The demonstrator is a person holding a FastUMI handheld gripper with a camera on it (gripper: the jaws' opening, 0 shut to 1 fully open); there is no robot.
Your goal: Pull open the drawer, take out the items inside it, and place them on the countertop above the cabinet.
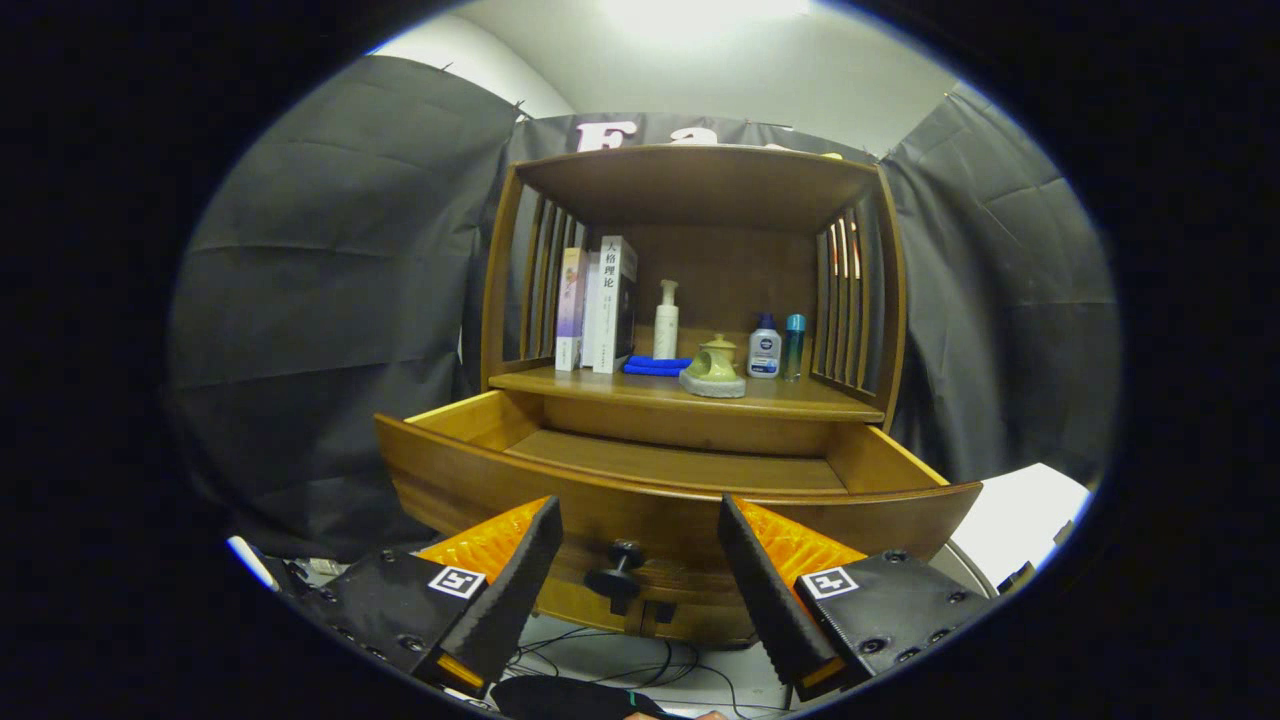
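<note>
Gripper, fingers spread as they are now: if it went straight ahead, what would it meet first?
Most likely the dark round knob on the open wooden drawer's curved front, which sits between the open gripper's fingers. Depth is unclear; nothing else seems nearer.

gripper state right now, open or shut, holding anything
gripper: open, holding nothing; fingers apart either side of the knob on the pulled-out drawer.
</note>
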